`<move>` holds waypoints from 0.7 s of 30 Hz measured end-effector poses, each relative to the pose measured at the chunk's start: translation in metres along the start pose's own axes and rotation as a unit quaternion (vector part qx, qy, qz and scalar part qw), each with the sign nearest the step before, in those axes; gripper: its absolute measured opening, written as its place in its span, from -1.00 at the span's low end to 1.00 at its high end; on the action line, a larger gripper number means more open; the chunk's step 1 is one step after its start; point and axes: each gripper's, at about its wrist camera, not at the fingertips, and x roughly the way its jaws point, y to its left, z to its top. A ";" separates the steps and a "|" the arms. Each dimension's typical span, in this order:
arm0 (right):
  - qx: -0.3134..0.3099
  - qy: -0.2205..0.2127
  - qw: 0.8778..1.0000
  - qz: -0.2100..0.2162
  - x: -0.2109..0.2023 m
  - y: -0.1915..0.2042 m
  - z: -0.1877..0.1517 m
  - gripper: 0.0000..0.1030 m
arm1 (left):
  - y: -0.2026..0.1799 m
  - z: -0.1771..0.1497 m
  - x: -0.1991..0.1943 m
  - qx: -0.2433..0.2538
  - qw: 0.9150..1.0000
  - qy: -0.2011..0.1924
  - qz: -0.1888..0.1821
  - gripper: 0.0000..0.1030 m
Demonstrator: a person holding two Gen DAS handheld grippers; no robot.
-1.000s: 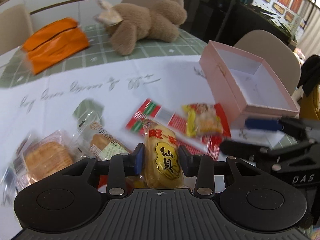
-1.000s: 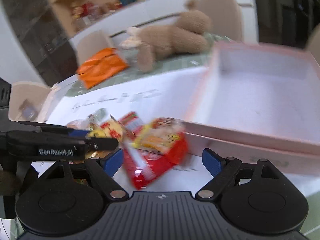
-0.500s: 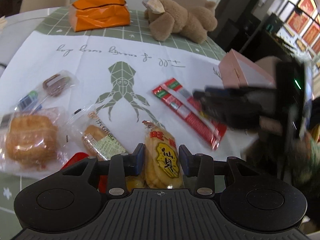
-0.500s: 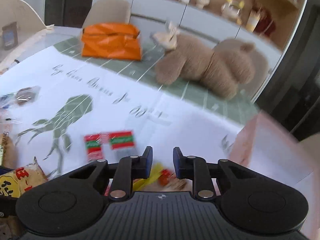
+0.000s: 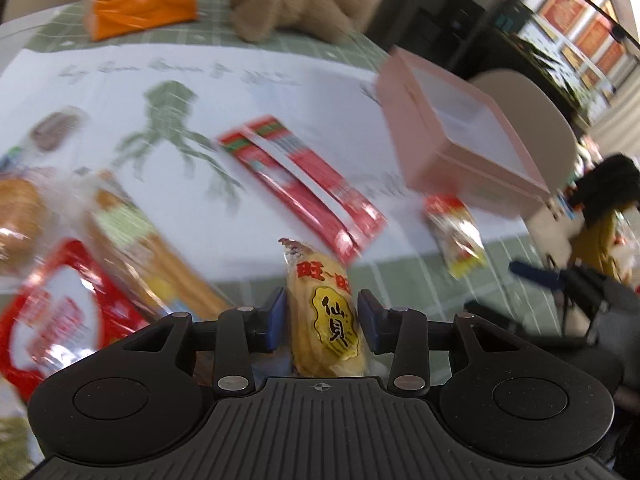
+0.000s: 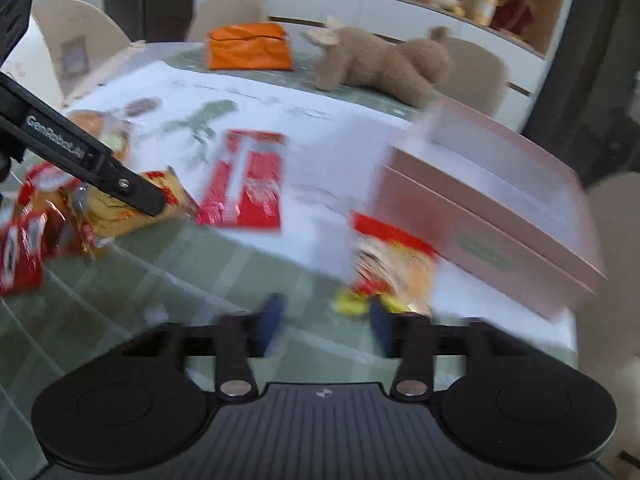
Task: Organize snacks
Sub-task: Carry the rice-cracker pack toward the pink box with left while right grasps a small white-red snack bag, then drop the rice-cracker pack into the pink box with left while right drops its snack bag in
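My left gripper (image 5: pixel 320 320) is shut on a yellow rice cracker packet (image 5: pixel 324 316), held just above the table; the right wrist view shows the same packet (image 6: pixel 120 216) at the left. My right gripper (image 6: pixel 326 320) hangs low over the green cloth, its jaws opening with nothing pressed between the pads. A red and yellow snack packet (image 6: pixel 396 264) lies just ahead of its right finger, against the pink box (image 6: pixel 480 208). From the left wrist, that packet (image 5: pixel 456 236) sits below the box (image 5: pixel 460 148), whose white inside looks bare. Long red packs (image 5: pixel 300 184) lie mid-table.
More wrapped snacks lie at the left: a round cake (image 5: pixel 16 220), a green-labelled pastry (image 5: pixel 128 232) and a red and white pack (image 5: pixel 52 312). An orange bag (image 6: pixel 248 48) and a brown plush toy (image 6: pixel 380 64) rest at the far side. Chairs ring the table.
My right gripper closed on the red and yellow packet, drew it off the long red packs, and now stands open with the packet lying by the pink box. My left gripper shifted sideways, keeping the cracker packet.
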 end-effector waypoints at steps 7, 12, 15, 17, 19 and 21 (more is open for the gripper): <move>0.163 0.005 0.986 0.022 0.013 -0.057 0.020 0.43 | -0.033 -0.024 0.002 0.056 0.998 0.018 0.020 -0.16; 0.155 0.043 0.986 0.031 0.062 -0.049 0.037 0.43 | -0.041 -0.036 -0.005 0.065 0.997 0.027 0.031 -0.16; 0.099 0.039 0.994 0.005 0.068 -0.032 0.045 0.39 | -0.043 -0.042 -0.008 0.072 0.996 0.033 0.033 -0.15; 0.096 0.050 0.994 0.024 0.061 -0.029 0.045 0.06 | -0.046 -0.045 -0.008 0.078 0.996 0.039 0.035 -0.15; 0.098 0.053 0.993 0.033 0.047 -0.031 0.039 -0.01 | -0.052 -0.049 -0.008 0.094 0.994 0.043 0.037 -0.17; 0.089 0.043 0.995 0.029 0.027 -0.033 0.030 -0.01 | -0.058 -0.050 -0.010 0.104 0.993 0.037 0.034 -0.24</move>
